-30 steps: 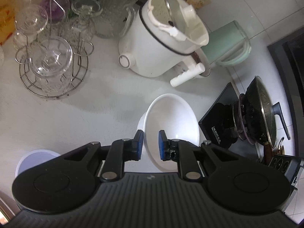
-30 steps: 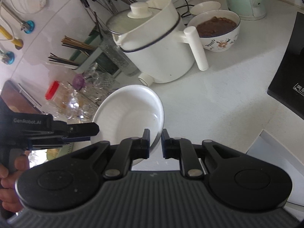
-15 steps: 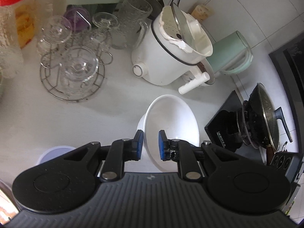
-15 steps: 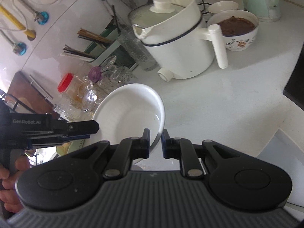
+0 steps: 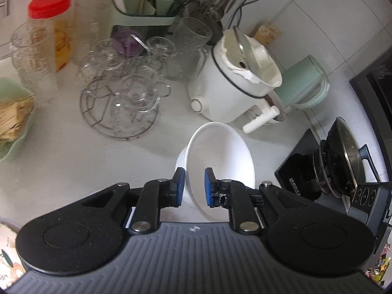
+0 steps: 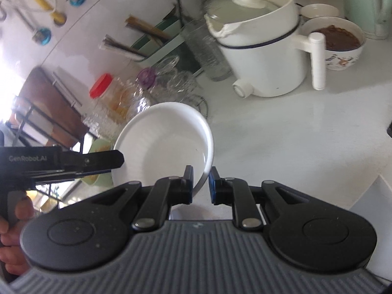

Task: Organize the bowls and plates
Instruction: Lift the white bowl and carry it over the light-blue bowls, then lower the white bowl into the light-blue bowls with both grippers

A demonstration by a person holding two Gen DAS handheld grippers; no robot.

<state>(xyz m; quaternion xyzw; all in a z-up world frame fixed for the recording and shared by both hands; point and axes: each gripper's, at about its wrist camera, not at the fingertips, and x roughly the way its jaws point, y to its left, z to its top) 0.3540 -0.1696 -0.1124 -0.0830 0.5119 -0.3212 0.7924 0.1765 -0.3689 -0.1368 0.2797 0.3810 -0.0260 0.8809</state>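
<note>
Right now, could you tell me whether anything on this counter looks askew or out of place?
Yes: the lid of the white cooking pot sits tilted, half sunk into the pot rather than flat on its rim. The white bowl is tilted too, but both grippers hold it.

Both fisheye views ride just behind their own fingers. The left wrist view looks steeply down on the counter (image 5: 80, 161), facing the tiled wall. The right wrist view looks lower and more level across the counter (image 6: 281, 132). Both share, close up, the white bowl (image 5: 220, 156) (image 6: 161, 142), and beyond it the white electric pot (image 5: 232, 90) (image 6: 264, 49).
</note>
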